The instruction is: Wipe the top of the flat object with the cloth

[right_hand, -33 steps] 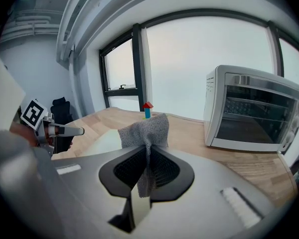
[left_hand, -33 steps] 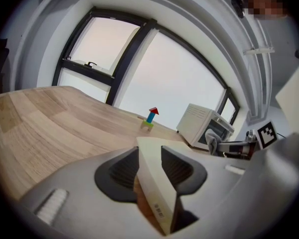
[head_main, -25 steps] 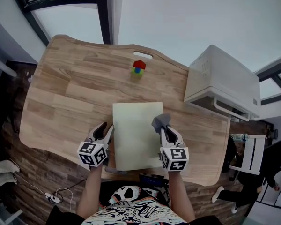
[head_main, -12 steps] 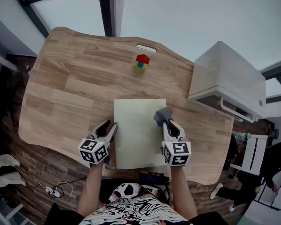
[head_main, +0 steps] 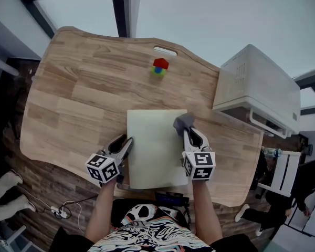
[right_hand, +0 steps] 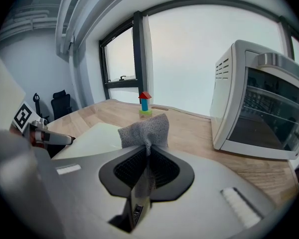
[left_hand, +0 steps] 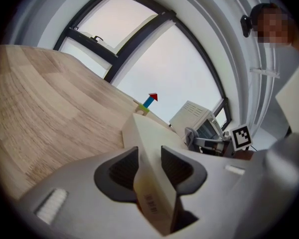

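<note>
A pale cream flat board [head_main: 156, 147] lies on the wooden table [head_main: 79, 104] in front of me. My left gripper [head_main: 125, 143] is shut on the board's left edge; in the left gripper view the board [left_hand: 152, 148] runs edge-on between the pads. My right gripper [head_main: 188, 135] is shut on a grey knitted cloth [head_main: 182, 122], which bunches out past the fingertips over the board's far right corner. From the right gripper view the cloth [right_hand: 144, 131] is pinched between the black pads, the board [right_hand: 97, 136] just left of it.
A small stack of coloured blocks [head_main: 159, 66] with a red top stands at the table's far side. A white microwave oven [head_main: 257, 91] sits at the right edge. Cables lie on the floor at the left. A person stands at the far lower right.
My right gripper with the cloth has crept a little toward the near right. The left gripper has rolled slightly while keeping its hold on the board's edge.
</note>
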Tool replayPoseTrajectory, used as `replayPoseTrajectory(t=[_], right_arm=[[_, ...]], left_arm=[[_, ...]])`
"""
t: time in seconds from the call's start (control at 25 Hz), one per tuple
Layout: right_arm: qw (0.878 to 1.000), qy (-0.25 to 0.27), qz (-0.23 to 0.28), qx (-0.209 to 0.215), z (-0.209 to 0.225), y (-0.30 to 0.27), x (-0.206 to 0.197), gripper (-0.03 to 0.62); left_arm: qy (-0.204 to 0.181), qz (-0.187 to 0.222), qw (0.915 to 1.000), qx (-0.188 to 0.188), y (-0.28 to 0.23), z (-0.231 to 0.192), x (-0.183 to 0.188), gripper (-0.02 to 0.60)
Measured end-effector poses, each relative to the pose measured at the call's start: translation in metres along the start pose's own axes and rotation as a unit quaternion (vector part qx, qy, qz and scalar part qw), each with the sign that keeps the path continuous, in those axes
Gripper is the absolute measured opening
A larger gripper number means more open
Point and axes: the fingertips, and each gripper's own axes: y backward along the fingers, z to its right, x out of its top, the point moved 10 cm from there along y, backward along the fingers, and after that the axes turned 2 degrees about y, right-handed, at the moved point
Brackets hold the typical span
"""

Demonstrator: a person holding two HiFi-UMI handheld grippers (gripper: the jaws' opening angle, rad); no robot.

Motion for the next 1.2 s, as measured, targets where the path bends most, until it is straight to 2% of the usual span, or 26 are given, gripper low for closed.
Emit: replayPoseTrajectory(t=[0.36, 0.68, 1.2], right_arm=[[1.0, 0.004, -0.013, 0.001, 0.006, -0.017, 0.009, 0.021], [1.0, 0.006, -0.027, 0.006, 0.008, -0.029, 0.011, 0.021], [0.998, 0.027, -0.05, 0.004, 0.002, -0.045, 0.016, 0.021]], left_arm=[[0.042, 0.019, 0.9988, -0.018, 0.0, -0.008, -0.005, 0.167], [0.042, 0.028, 0.9985, -0.022, -0.001, -0.013, -0.008, 0.202], [0.039, 0.037, 0.9981, -0.032, -0.001, -0.015, -0.008, 0.202]])
